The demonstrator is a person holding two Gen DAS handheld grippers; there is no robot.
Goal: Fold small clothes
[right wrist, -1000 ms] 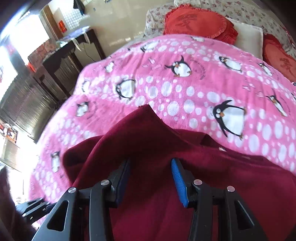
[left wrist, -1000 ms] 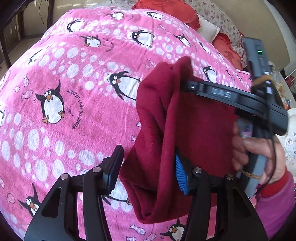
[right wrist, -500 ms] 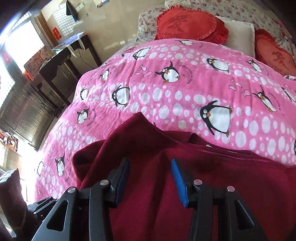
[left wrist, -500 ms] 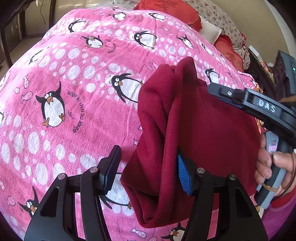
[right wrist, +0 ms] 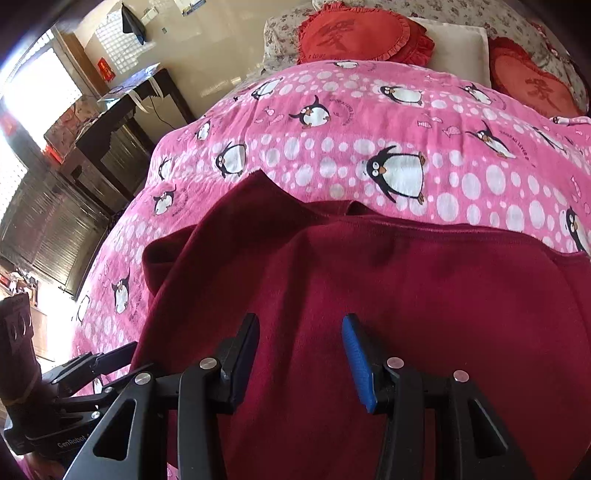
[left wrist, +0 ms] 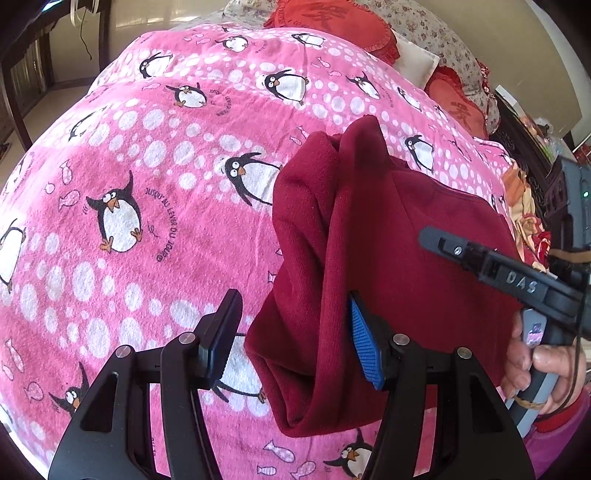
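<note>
Pink fleece blanket (left wrist: 155, 236): penguin and white-dot print, covers the whole bed.
Maroon garment (right wrist: 388, 302): lies on the blanket toward the near edge of the bed, its left part bunched into a thick fold, one corner pointing at the far edge.
Red heart cushions (right wrist: 354, 35): at the head of the bed, a white pillow (right wrist: 458, 44) between them.
Left gripper (left wrist: 291, 343): jaws half spread, just opened a little; the garment's fold sits between them against the blue pad, the black pad clear of it.
Right gripper (right wrist: 299, 354): jaws partly apart over flat cloth, pinching nothing; a hand (left wrist: 543, 362) holds its handle.
</note>
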